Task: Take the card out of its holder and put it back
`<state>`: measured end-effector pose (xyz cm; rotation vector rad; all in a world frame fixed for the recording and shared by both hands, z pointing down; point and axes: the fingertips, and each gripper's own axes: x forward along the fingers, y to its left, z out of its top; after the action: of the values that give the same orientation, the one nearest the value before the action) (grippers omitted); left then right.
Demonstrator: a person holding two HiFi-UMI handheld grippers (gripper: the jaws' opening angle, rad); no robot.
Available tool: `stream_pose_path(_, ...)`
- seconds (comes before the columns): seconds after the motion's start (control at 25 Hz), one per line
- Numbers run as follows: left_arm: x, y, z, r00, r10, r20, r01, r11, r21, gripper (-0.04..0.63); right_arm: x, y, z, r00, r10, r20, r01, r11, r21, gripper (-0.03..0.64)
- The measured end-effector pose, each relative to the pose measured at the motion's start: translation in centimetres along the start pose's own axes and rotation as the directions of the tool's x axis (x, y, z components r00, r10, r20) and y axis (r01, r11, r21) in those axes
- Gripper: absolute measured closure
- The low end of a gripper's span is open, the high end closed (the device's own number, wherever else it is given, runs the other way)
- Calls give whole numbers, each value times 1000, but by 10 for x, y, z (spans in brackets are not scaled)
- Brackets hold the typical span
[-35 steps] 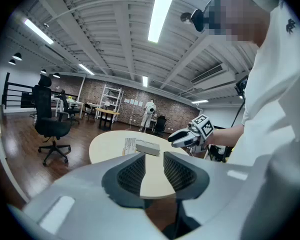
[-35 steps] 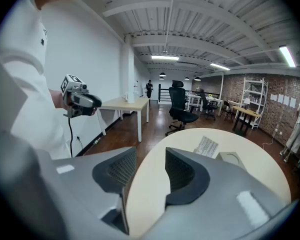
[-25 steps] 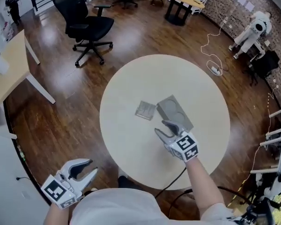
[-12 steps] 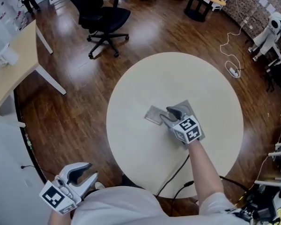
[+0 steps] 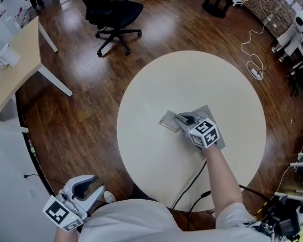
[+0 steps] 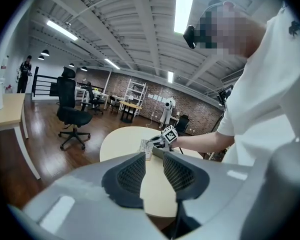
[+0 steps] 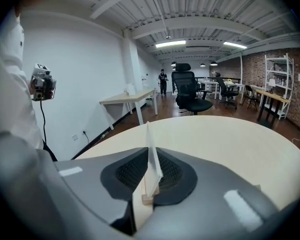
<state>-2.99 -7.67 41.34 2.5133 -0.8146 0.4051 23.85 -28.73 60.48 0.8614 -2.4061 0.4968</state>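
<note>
Dark wood flooring surrounds the round pale surface (image 5: 192, 74). Near its middle, slightly toward the person's edge, the right tool (image 5: 181, 120) is closing on the card (image 5: 167, 120), a thin pale sheet standing edge-on between its pads. The grey holder (image 5: 206, 110) lies touching it, partly under the tool. The left tool (image 5: 93, 184) hangs off the surface's near edge, jaws apart and empty. This looks like the grasp at the start of the removal step. Next, the card probably needs a steady pull away from the holder, which nothing is pinning down.
</note>
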Motion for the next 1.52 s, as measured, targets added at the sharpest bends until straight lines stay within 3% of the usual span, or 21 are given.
stream_pose_path(0.32,-4,4,-4,1000,7,6,-7,1000,-16,477,-7,3,9,1000,23,20,-23,1000,13,595)
stream_pose_path(0.88,-26,-1,-10,998,-24,52,23,1000,20,477,-55,27,66,995,-46,89,53,995,-80,595)
stream_pose_path(1.2,-74,-11,-24,993,-53,105,47,997,53,477,-75,104,86,994,-55,95,66,990,-123,595)
stream_pose_path(1.52,-154,-15,-62,987,-78,143,67,994,81,477,-78,243,85,996,-24,81,37,985,-169,595)
